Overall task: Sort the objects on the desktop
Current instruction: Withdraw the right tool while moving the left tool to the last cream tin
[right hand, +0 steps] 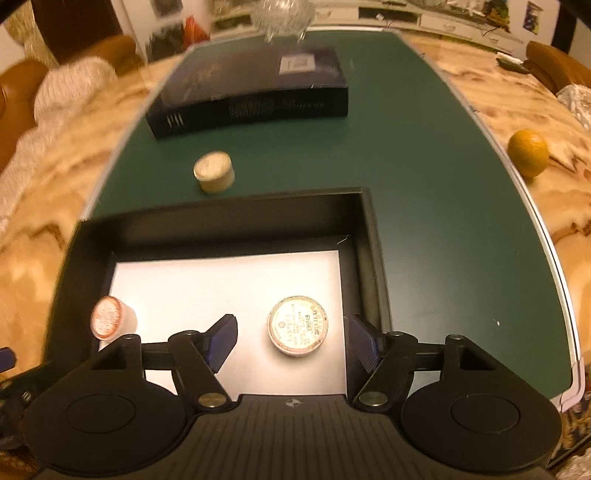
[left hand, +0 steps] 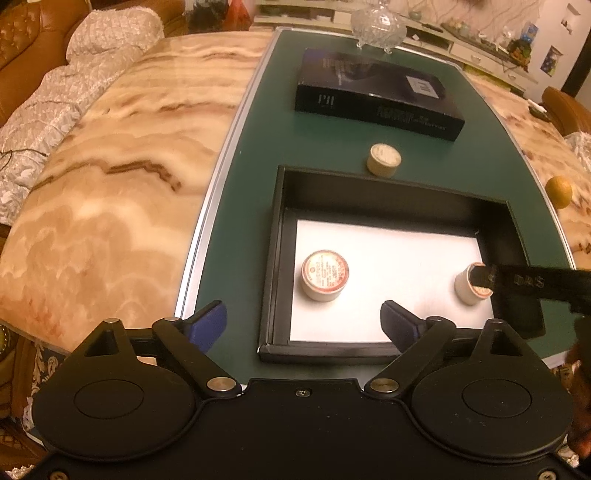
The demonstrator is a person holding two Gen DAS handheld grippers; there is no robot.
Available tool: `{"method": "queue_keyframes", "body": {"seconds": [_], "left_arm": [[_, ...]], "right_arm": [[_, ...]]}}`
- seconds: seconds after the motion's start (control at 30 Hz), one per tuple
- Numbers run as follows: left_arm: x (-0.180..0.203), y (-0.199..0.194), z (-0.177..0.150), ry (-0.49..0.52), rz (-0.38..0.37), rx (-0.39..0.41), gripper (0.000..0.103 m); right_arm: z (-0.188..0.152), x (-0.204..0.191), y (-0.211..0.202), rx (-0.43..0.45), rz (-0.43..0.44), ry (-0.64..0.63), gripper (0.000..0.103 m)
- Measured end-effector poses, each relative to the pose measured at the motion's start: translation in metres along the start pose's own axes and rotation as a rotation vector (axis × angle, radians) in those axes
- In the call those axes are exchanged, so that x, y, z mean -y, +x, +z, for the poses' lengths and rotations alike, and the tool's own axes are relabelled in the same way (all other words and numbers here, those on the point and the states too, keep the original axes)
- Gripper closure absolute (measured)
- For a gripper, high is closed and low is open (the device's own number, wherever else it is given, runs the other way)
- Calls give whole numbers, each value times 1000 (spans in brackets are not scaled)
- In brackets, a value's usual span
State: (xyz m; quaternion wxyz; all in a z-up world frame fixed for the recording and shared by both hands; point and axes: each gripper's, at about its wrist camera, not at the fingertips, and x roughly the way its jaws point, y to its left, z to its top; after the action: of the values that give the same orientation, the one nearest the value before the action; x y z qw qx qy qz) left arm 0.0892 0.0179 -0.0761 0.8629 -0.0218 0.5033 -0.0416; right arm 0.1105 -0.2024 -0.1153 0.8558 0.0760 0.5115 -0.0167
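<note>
Both open, nothing gripped: left gripper (left hand: 303, 325), right gripper (right hand: 291, 339). Two jars in black tray (right hand: 373, 236), lower centre (right hand: 297, 325) and lower left (right hand: 110, 318); third jar (right hand: 214, 170) on bench above it.

The marble table (left hand: 110, 184) carries a green mat (left hand: 461, 166). On the mat stands an open black tray (left hand: 369, 188). Just behind the tray sits a small round jar (left hand: 384, 159), and further behind it a black box (left hand: 376, 96), then a glass dish (left hand: 378, 26). To the right of the tray, off the mat, an orange (left hand: 559, 191) lies on the marble.
</note>
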Motion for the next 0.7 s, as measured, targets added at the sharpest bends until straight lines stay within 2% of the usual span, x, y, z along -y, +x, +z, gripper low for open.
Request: {"method": "queue_keyframes", "body": {"seconds": [0.23,0.37,0.7], "left_arm": [[16,0,16,32,18,25,5],[30,5,30,58,37,39,3],[63,32,63,110,79,46,1]], "right_arm": [[-14,20,-26,36,63,110,26],[-22,22,-41,87,41,120,11],[-31,41,-48,120,19,153,10]]}}
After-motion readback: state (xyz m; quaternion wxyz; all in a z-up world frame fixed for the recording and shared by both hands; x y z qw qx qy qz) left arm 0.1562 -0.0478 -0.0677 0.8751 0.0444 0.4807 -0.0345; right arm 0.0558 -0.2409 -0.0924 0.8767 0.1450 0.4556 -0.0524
